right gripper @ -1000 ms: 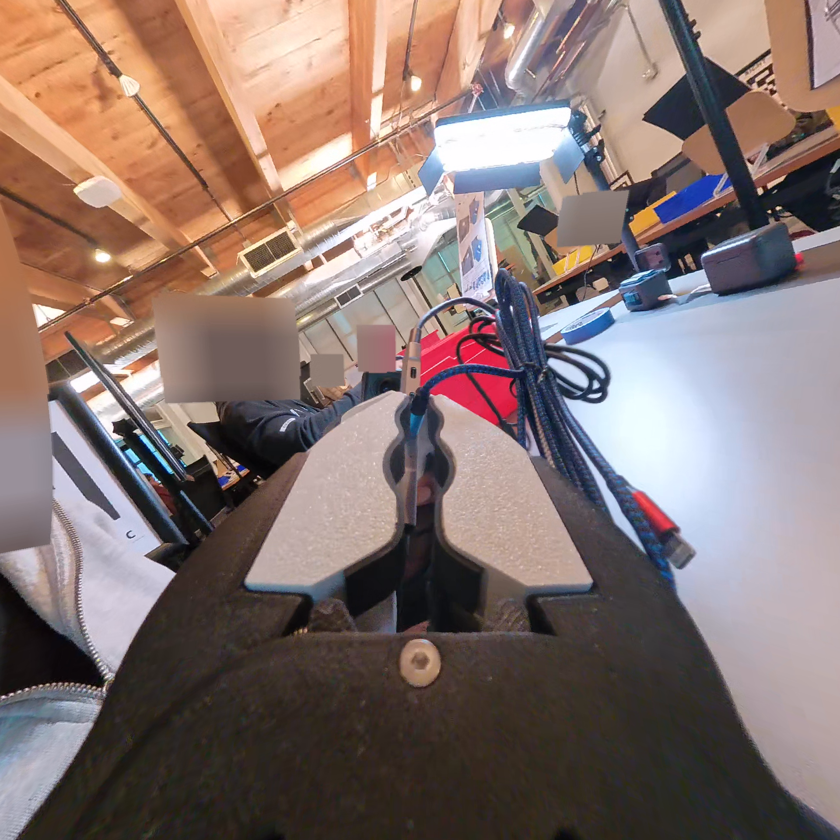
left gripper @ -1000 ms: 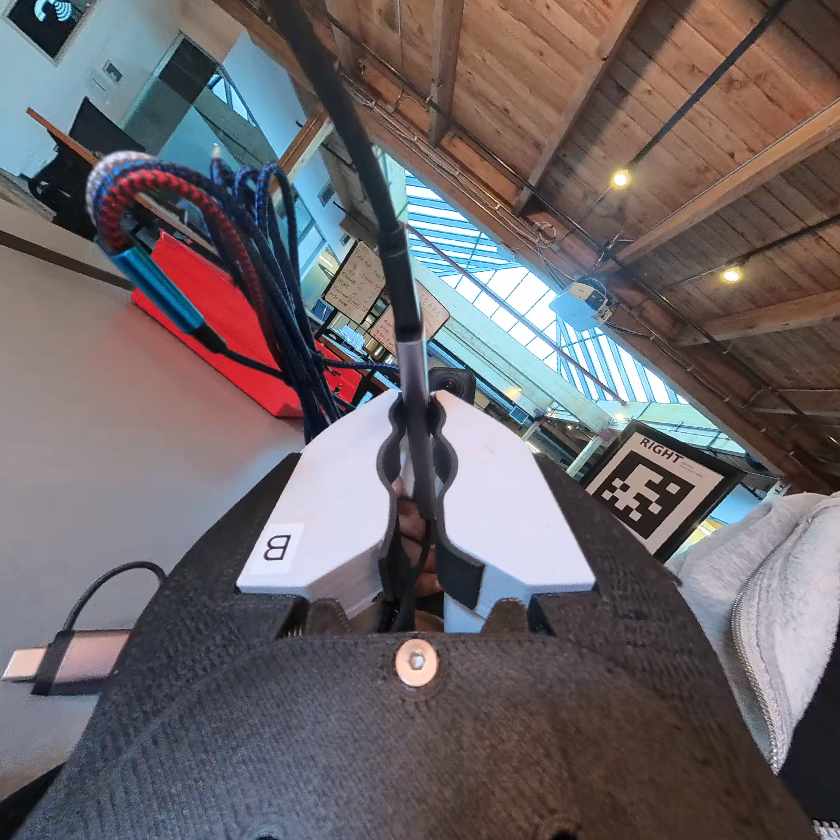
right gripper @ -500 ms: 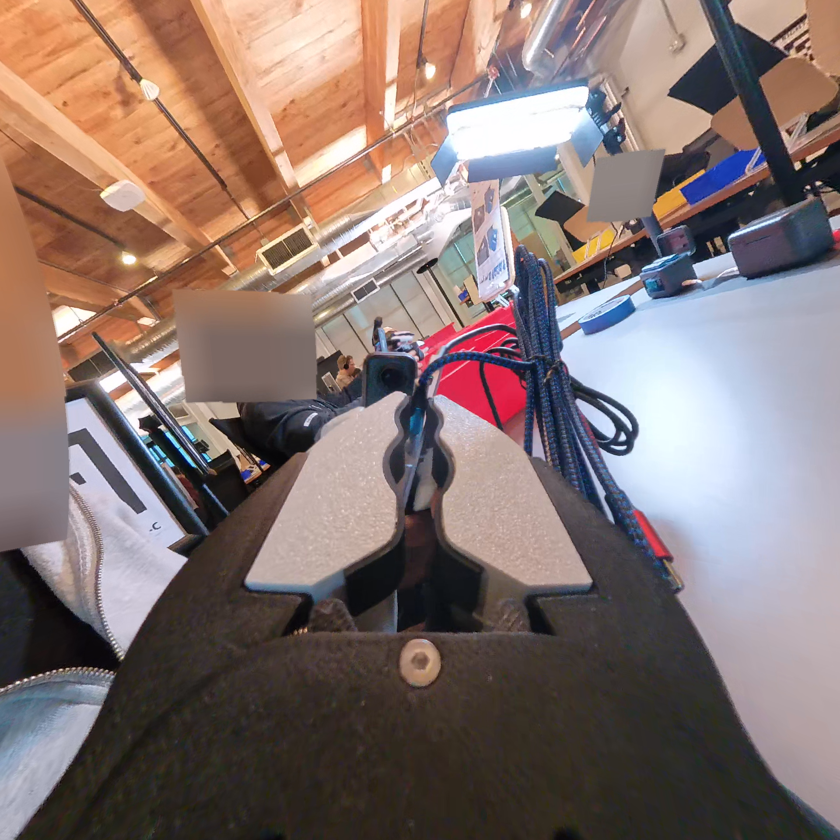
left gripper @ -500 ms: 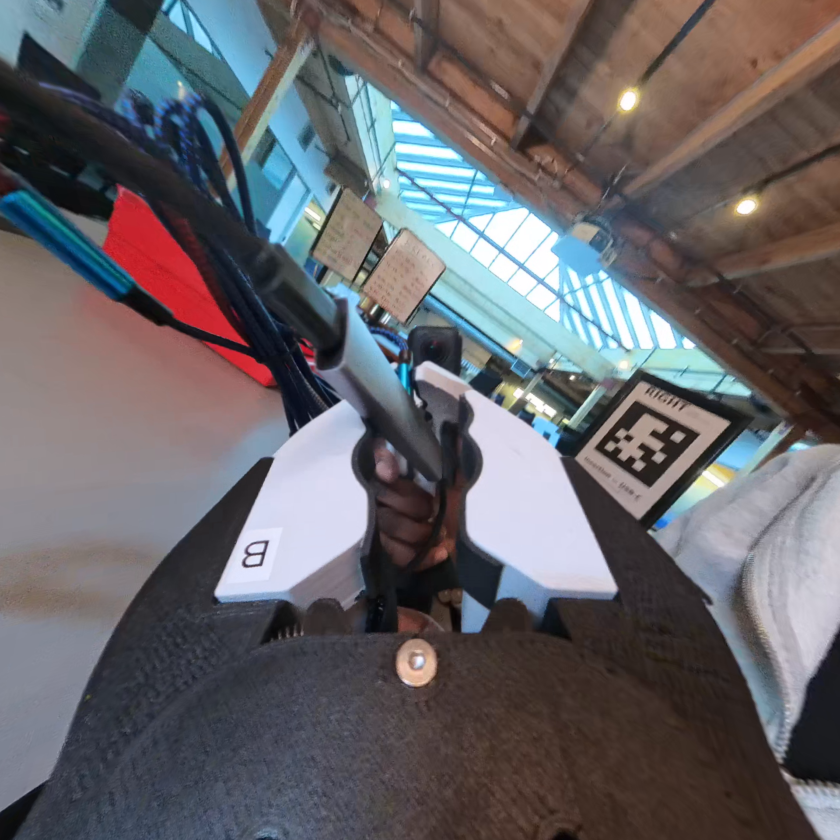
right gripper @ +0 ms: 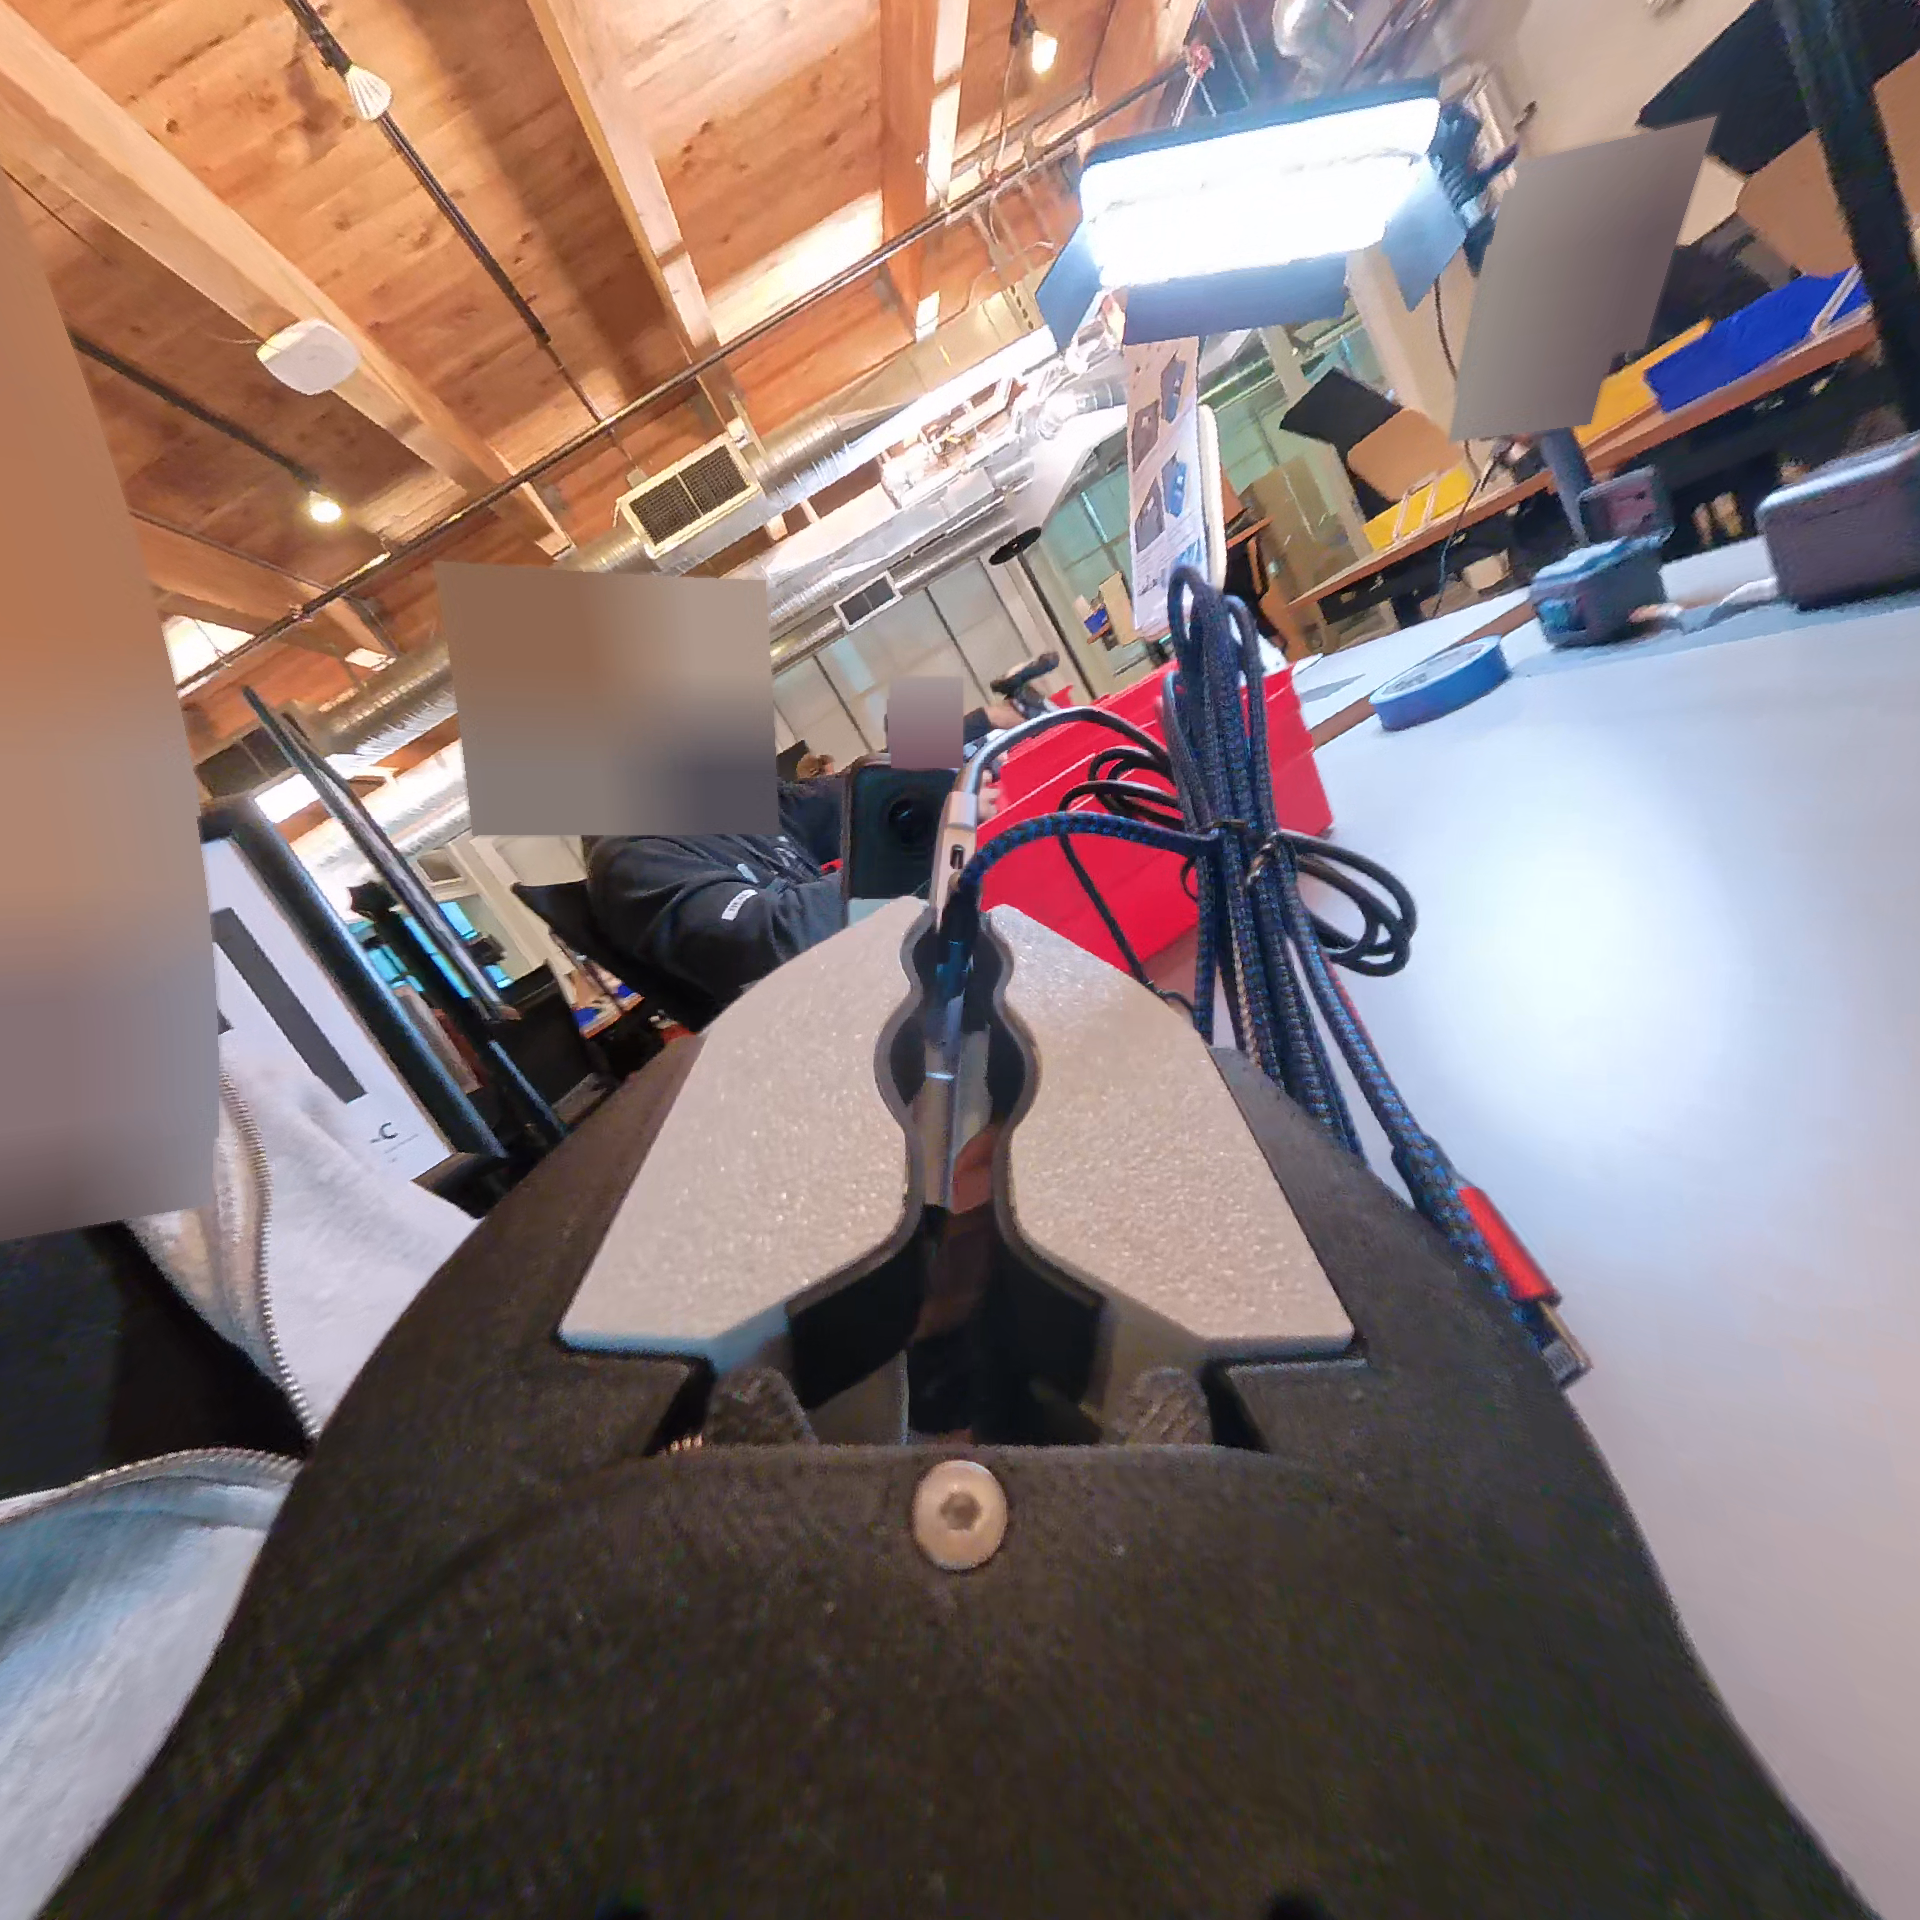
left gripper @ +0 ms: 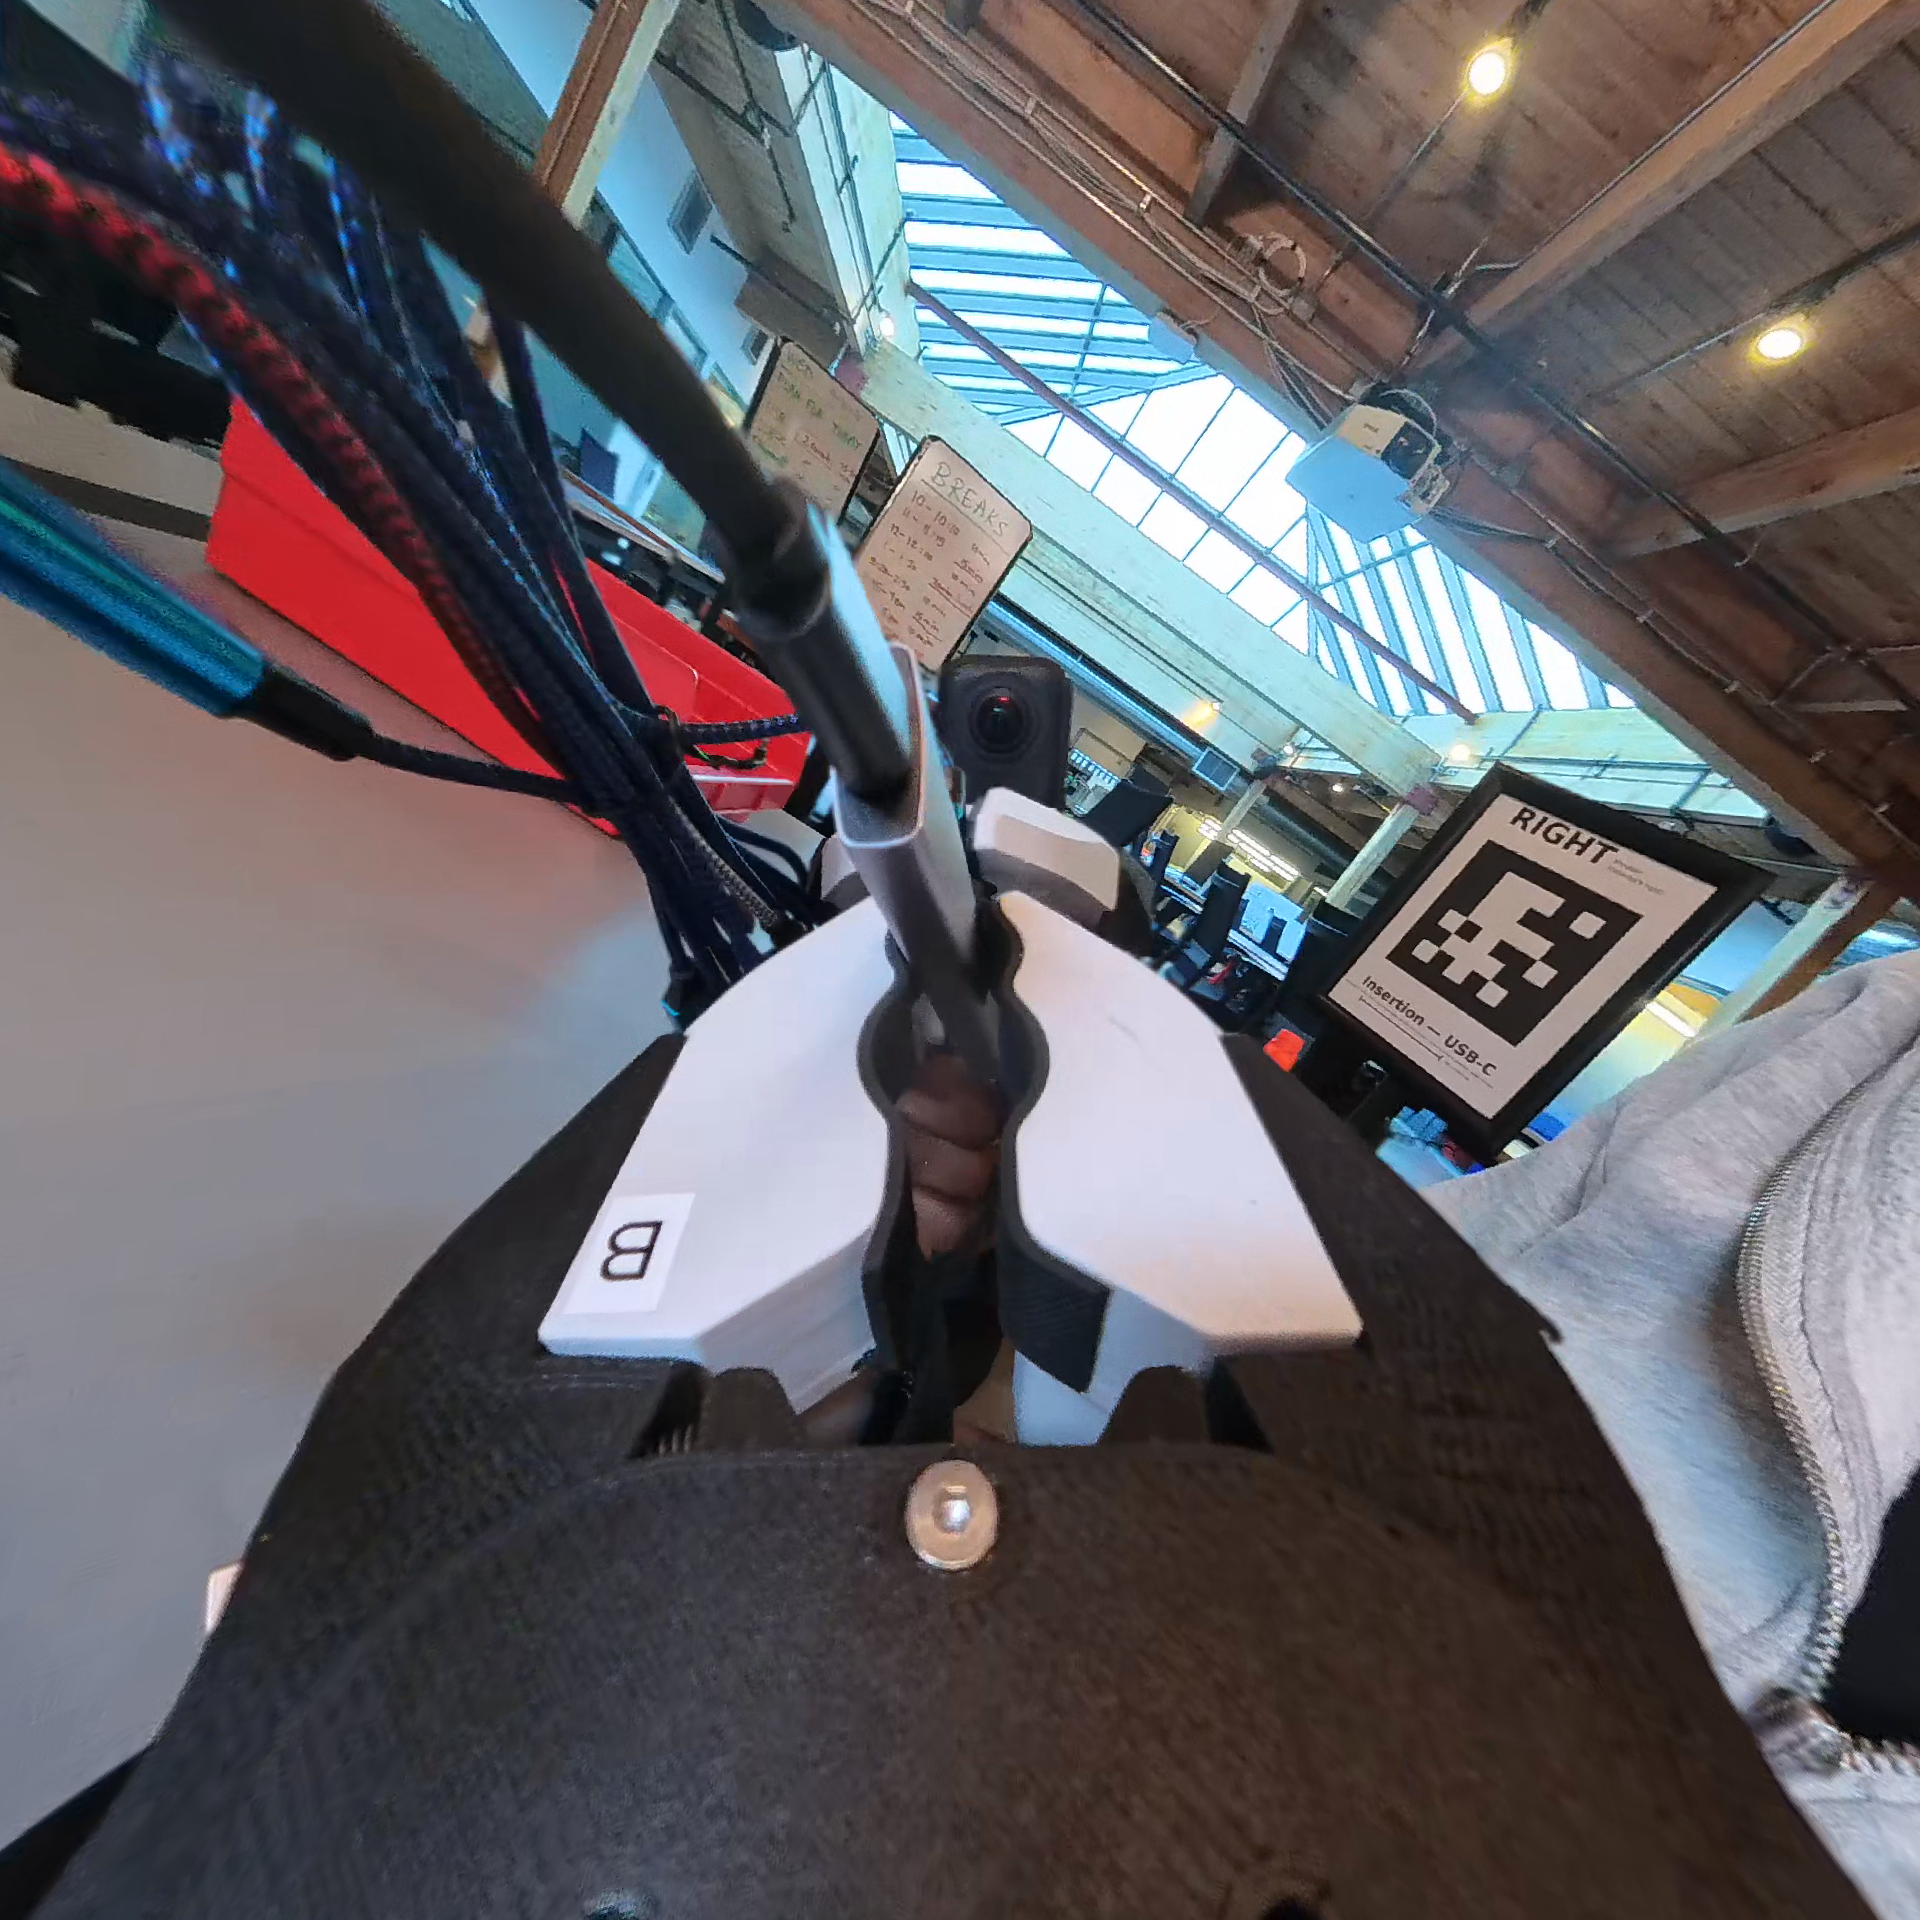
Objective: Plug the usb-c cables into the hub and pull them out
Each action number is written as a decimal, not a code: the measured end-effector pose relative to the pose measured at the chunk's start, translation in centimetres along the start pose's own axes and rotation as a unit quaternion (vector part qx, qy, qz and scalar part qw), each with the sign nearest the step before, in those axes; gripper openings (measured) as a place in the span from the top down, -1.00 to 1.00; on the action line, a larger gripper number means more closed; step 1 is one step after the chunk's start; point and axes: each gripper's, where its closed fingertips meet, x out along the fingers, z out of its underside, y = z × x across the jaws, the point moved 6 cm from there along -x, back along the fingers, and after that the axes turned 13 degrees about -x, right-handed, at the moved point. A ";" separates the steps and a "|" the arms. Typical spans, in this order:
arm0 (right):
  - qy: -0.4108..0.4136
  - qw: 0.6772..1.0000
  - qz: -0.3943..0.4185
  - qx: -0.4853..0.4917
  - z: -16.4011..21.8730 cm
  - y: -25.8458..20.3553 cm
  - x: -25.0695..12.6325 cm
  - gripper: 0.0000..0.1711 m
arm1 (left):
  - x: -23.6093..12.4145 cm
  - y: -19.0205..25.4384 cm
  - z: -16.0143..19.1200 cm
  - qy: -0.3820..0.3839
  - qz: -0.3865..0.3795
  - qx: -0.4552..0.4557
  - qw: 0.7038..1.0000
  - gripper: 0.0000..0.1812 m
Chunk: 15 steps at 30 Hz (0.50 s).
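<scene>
Grey table (right gripper: 1621, 935) ran off to the right in the rt wrist view, w/ a red bin (right gripper: 1117, 821) at its far side. A bundle of blue braided cables (right gripper: 1231, 852), tied at the middle, stood up from the table just beside the rt gripper; one end w/ a red plug (right gripper: 1496, 1252) lay on the tabletop. A roll of blue tape (right gripper: 1439, 681) sat well beyond, nr some dark boxes.

Left gripper (left gripper: 951, 940), white fingers (left gripper: 790, 1132), was clamped narrow on the hub (left gripper: 914, 852), a slim silver bar tilted up and to the left, w/ its thick black lead (left gripper: 582, 301) arcing overhead. In the left wrist view the bundle hung at left, red-and-black braid among the blue strands.

Rt gripper (right gripper: 956, 925), grey fingers (right gripper: 769, 1122), was pinched tight on a usb-c cable (right gripper: 1039, 836) by its blue plug (right gripper: 951, 977); the plug tip met the hub's edge (right gripper: 961, 831) just ahead. Couldn't tell if it was seated in a port or only touching.
</scene>
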 end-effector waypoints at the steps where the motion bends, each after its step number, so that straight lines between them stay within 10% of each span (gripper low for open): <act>1: 0.007 1.000 0.005 -0.015 -0.1 -0.2 0.0 0.93 | 0.0 0.2 0.0 0.005 -0.001 0.011 1.000 0.87; 6: 0.033 0.999 0.028 -0.011 0.0 -0.3 0.7 0.95 | -0.5 0.3 -0.3 0.027 -0.003 0.013 1.000 0.88; 10: 0.299 0.944 0.135 0.021 -7.8 3.2 -8.5 0.94 | -2.0 1.3 0.2 0.024 0.018 0.031 0.999 0.88; 15: 0.014 0.948 0.238 -0.212 -12.4 0.0 -10.1 0.93 | -1.9 1.3 0.1 0.024 0.036 0.025 0.999 0.88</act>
